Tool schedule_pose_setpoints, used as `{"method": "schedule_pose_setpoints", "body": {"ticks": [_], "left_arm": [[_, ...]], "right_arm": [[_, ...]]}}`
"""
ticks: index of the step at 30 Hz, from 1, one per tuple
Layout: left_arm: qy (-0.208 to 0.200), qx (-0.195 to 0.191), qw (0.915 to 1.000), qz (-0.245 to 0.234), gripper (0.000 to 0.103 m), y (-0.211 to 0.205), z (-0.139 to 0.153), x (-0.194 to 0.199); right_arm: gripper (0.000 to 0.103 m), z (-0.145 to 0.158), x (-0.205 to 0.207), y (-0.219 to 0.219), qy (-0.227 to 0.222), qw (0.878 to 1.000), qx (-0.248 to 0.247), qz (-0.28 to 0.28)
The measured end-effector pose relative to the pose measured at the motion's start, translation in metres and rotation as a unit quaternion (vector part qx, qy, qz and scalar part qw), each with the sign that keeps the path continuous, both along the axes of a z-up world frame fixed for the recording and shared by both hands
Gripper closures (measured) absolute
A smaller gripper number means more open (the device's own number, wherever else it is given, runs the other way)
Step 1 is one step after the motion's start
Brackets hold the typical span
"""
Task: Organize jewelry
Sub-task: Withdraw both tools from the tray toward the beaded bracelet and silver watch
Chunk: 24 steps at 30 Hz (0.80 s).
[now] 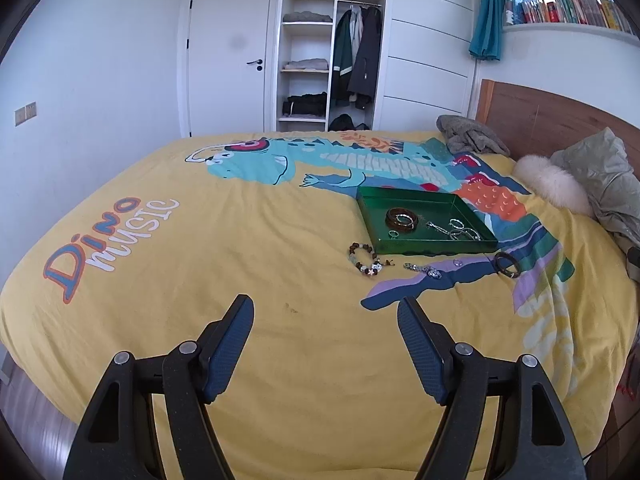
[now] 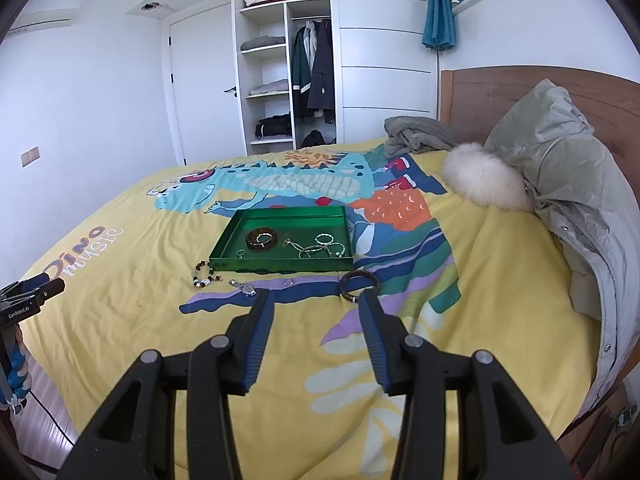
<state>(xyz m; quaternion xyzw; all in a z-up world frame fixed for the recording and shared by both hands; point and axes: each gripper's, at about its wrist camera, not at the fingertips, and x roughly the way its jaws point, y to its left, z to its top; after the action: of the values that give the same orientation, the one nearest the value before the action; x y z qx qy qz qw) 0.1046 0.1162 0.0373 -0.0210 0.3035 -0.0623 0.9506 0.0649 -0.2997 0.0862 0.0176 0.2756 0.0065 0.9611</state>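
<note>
A green tray lies on the yellow bedspread and holds a brown bangle, a small ring and silver chains. In front of the tray lie a beaded bracelet, a silver clasp piece, a tiny ring and a dark bangle. My left gripper is open and empty, short of the jewelry. My right gripper is open and empty, just before the dark bangle.
A grey-green jacket with a white fur trim lies at the headboard on the right. A grey cloth sits at the far side of the bed. An open wardrobe and a door stand behind.
</note>
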Motion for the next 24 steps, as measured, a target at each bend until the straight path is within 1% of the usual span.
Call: {"method": "schedule_pose_setpoints", "body": {"ticks": [12, 24], "left_arm": [[0.032, 0.010, 0.9994, -0.005, 0.029, -0.008, -0.028, 0.018], [0.059, 0.015, 0.9978, -0.026, 0.029, -0.025, -0.057, 0.052]], "right_arm": [[0.060, -0.019, 0.017, -0.006, 0.020, 1.000, 0.011, 0.006], [0.059, -0.048, 0.049, -0.009, 0.044, 0.998, 0.026, 0.030]]}}
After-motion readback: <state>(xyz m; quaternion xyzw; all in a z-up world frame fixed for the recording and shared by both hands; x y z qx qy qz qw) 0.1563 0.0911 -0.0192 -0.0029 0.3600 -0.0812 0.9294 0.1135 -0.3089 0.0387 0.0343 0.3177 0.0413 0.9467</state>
